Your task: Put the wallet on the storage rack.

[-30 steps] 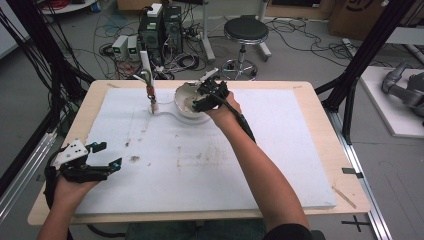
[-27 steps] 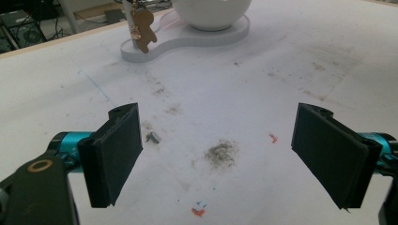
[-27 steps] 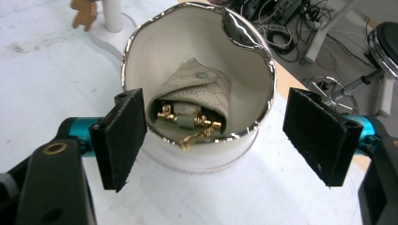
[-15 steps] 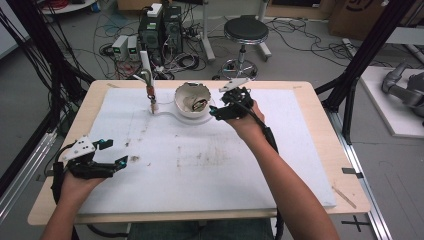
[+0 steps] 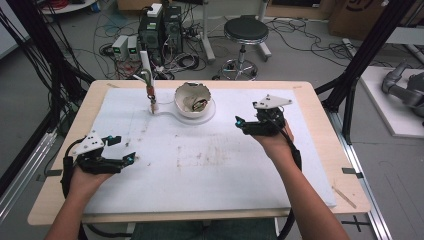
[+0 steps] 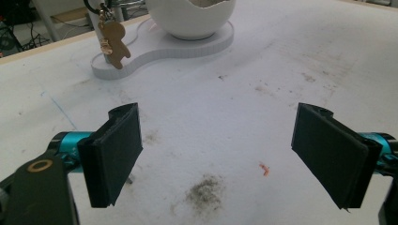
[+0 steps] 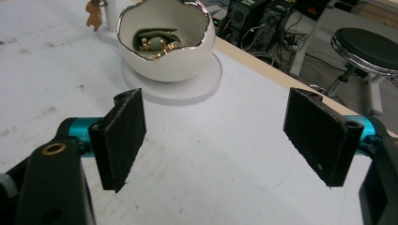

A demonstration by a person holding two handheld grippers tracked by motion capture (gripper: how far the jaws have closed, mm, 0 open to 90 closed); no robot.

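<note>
A white egg-shaped bowl [image 5: 193, 99] with a jagged gilt rim stands on a white base [image 5: 172, 113] at the back of the table; a green and gold trinket [image 7: 157, 41] lies inside it. A short post on the base carries a hanging gingerbread-man charm [image 6: 114, 40]. My right gripper [image 5: 239, 124] hovers open to the right of the bowl, its jaws wide apart with nothing between them [image 7: 216, 136]. My left gripper [image 5: 125, 150] rests low at the table's front left, also open and empty [image 6: 218, 150].
A white mat [image 5: 210, 160] with dirt smudges covers most of the wooden table [image 5: 325, 130]. A small red fleck [image 6: 264, 168] lies on the mat near the left gripper. Beyond the table's far edge are a stool [image 5: 245, 32], computers and cables on the floor.
My right gripper has drawn back from the bowl, moving right and toward the front. The left gripper has shifted slightly right and its jaws stay open.
</note>
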